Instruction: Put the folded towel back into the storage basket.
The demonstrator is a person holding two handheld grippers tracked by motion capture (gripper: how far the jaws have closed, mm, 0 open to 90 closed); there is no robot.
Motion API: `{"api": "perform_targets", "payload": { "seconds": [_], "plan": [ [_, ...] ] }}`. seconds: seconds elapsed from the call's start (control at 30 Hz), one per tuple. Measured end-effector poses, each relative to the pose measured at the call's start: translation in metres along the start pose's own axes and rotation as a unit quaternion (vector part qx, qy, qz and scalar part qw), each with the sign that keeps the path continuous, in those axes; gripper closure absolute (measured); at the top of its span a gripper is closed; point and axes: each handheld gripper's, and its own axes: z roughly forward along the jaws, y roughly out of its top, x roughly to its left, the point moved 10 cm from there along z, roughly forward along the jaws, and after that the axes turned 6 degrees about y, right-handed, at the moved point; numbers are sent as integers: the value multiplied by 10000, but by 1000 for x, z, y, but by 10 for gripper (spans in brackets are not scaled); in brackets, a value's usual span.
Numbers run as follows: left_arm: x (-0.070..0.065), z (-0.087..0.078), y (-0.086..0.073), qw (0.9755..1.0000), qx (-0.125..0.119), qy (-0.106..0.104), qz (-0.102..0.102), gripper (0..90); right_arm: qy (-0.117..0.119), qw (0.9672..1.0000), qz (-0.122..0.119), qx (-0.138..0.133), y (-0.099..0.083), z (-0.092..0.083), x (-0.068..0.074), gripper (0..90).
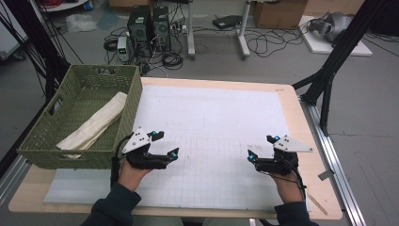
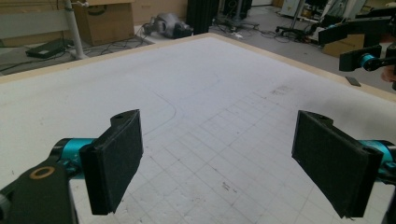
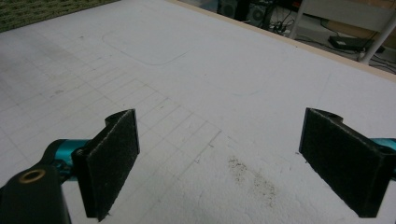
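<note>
From above, we held both grippers over the counter (image 1: 291, 113), jaws apart and empty. The cloth roll (image 1: 96, 123) lay in the basket (image 1: 84, 157), up and left of our left gripper (image 1: 164, 143), its long axis running diagonally away; the right gripper (image 1: 261, 147) sat well apart. In the left gripper view, the left gripper (image 2: 217, 163) faced bare mat. In the right gripper view, the right gripper (image 3: 219, 163) did likewise.

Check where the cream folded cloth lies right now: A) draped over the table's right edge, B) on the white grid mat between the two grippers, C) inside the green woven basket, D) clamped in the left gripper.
C: the cream folded cloth lies slantwise inside the green woven basket, while the left gripper and right gripper stand open and empty over the mat.
</note>
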Motion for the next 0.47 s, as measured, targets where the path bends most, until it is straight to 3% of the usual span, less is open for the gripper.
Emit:
{"api": "perform_targets", "payload": {
  "seconds": [0.47],
  "plan": [
    [3,0,1,10000,-38,39,-20,169,36,10000,18,27,-2,1,1,115]
  ]
}}
